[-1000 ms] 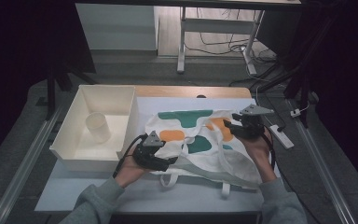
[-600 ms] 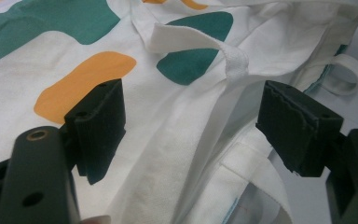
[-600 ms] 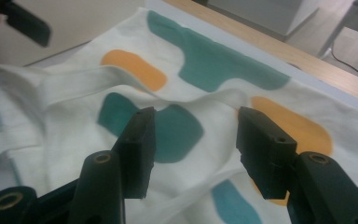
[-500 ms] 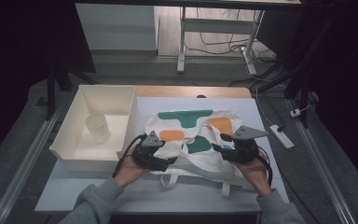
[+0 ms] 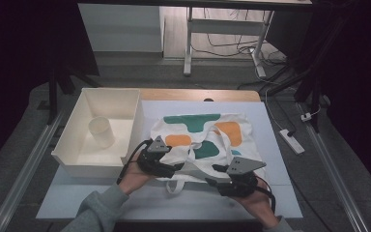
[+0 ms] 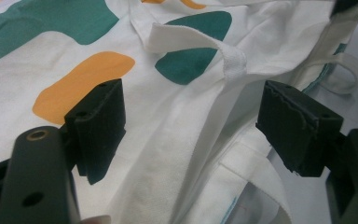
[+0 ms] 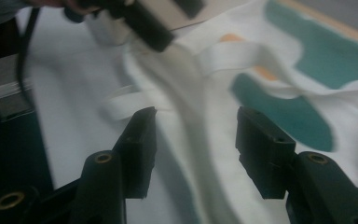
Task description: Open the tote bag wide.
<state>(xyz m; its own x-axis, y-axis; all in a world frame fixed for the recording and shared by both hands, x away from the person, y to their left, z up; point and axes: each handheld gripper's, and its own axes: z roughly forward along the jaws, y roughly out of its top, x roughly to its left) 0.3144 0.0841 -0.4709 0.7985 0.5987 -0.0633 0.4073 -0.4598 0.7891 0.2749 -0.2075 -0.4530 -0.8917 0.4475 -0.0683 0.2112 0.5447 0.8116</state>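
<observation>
Low over the worktop [image 5: 280, 145], both hands angle inward toward the tote bag [image 5: 207, 145]. Left claw [image 6: 191, 126] gapes over its cloth. Right claw [image 7: 193, 144] is apart too, gripping nothing.

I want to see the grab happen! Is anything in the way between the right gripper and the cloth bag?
Nothing visible is. The right gripper has its jaws apart right over a raised fold of the tote bag, with only cloth between them. The left gripper, jaws also apart, sits at the bag's other near side, off that path.
</observation>
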